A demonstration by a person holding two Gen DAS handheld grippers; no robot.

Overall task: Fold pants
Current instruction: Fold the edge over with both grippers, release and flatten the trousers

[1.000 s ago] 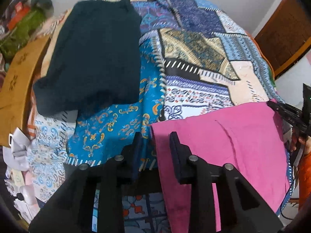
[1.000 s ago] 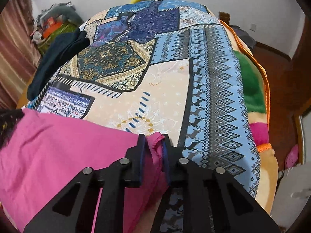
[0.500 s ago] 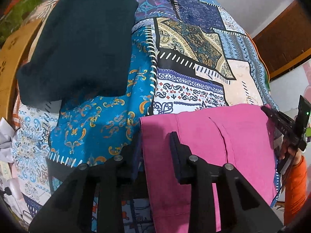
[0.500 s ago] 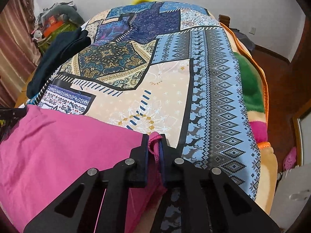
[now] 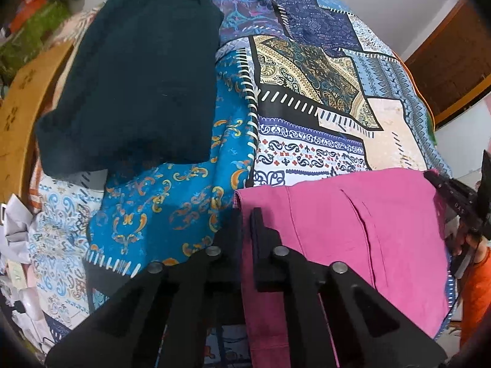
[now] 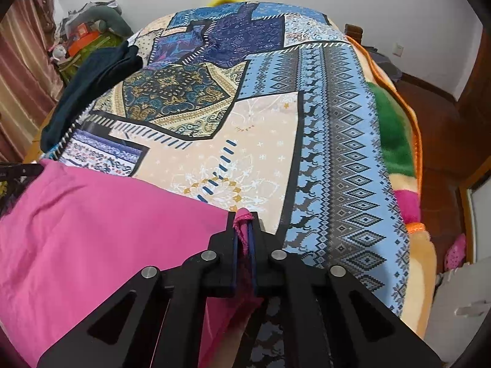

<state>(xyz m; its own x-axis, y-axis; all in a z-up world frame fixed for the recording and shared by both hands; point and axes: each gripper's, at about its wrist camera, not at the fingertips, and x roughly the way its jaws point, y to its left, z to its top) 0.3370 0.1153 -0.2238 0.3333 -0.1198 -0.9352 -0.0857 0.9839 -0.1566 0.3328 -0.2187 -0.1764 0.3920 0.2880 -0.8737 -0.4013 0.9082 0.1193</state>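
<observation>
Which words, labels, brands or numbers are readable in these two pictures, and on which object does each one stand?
"D A S": small pale letters on the black right tongs, which grip a corner of the pink pants; possibly part of a longer word.
Orange box: its print is too blurred to read.
Wooden board: dark marks, too blurred to tell whether they are letters.

A patchwork-covered bed (image 6: 307,128) carries pink pants (image 6: 101,224) and a folded dark garment (image 5: 138,86)
</observation>
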